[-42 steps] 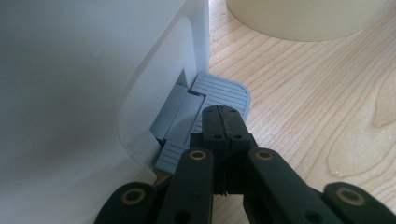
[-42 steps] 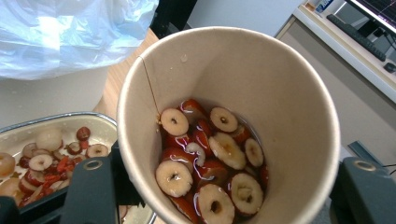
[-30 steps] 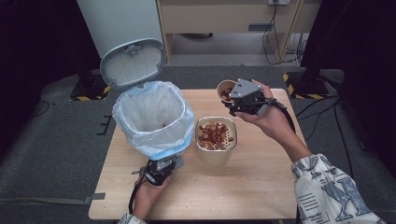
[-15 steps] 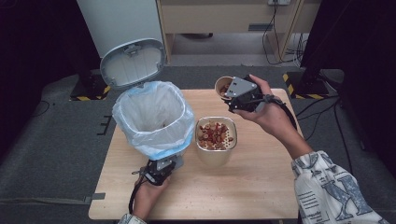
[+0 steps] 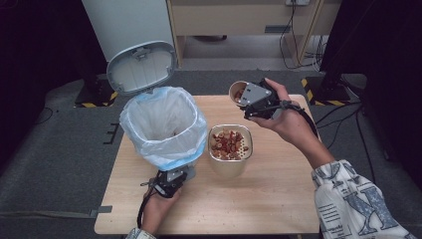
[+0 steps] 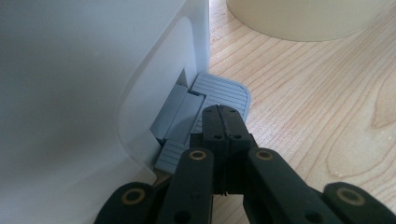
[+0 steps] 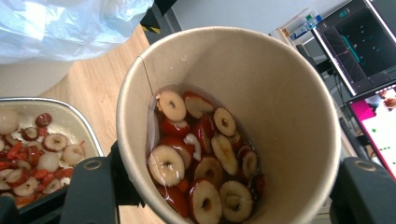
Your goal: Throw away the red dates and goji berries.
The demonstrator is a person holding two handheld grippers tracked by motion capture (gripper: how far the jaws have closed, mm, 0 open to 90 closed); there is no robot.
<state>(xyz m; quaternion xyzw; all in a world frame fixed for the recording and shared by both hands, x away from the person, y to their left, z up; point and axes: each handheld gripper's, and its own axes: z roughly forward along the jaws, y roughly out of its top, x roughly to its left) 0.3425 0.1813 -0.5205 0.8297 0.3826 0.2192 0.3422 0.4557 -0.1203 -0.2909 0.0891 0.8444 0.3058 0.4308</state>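
- Paper cup (image 7: 229,126) of sliced red fruit in liquid, gripped by right gripper (image 5: 256,102) with jaws closed on its wall; lifted over far table (image 5: 278,199) edge, tilted
- Versus a second ago: cup barely shifted, nothing poured yet; likely headed for strainer bowl (image 5: 230,147)
- Left gripper (image 6: 223,122) jaws fully together, empty, pressing bin pedal (image 6: 222,91); lid (image 5: 142,67) stands open over the lined bin (image 5: 164,124)
- Hard to tell: bin's contents, liquid depth in cup; bowl's base cut off in left gripper view
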